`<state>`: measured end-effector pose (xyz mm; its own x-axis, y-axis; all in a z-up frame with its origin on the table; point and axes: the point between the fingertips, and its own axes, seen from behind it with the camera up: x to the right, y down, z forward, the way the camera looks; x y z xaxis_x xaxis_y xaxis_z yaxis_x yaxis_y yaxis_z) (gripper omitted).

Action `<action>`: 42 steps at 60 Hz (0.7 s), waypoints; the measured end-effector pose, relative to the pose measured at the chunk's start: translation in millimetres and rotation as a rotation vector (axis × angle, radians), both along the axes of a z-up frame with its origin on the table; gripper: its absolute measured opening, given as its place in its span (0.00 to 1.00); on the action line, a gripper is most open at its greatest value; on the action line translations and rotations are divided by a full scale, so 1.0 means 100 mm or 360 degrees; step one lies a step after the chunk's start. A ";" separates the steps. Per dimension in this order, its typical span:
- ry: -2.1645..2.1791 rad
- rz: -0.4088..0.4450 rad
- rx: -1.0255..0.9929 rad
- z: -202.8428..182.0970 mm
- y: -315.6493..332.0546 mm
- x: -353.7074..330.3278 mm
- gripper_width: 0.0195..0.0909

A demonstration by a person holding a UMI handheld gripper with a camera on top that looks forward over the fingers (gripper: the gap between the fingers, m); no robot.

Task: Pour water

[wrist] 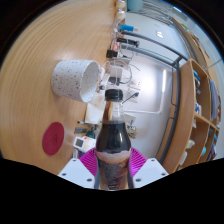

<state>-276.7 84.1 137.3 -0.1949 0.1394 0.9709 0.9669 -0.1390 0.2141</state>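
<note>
Bottle gripped for pouring.
The gripper (115,168) is clamping the dark bottle (114,140) upright, facing the white cup (76,76) beyond.

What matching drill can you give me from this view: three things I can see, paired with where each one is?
Things:
1. bottle
2. white cup
3. pink disc

Places:
A. lying flat on the wooden table, off to the side of the fingers
B. between the gripper fingers, cap up
C. beyond the fingers, tipped on the tabletop

Pairs: 1-B, 2-C, 3-A
</note>
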 end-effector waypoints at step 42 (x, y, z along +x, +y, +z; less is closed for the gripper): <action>0.0644 0.0003 0.0004 0.08 -0.13 -0.07 0.27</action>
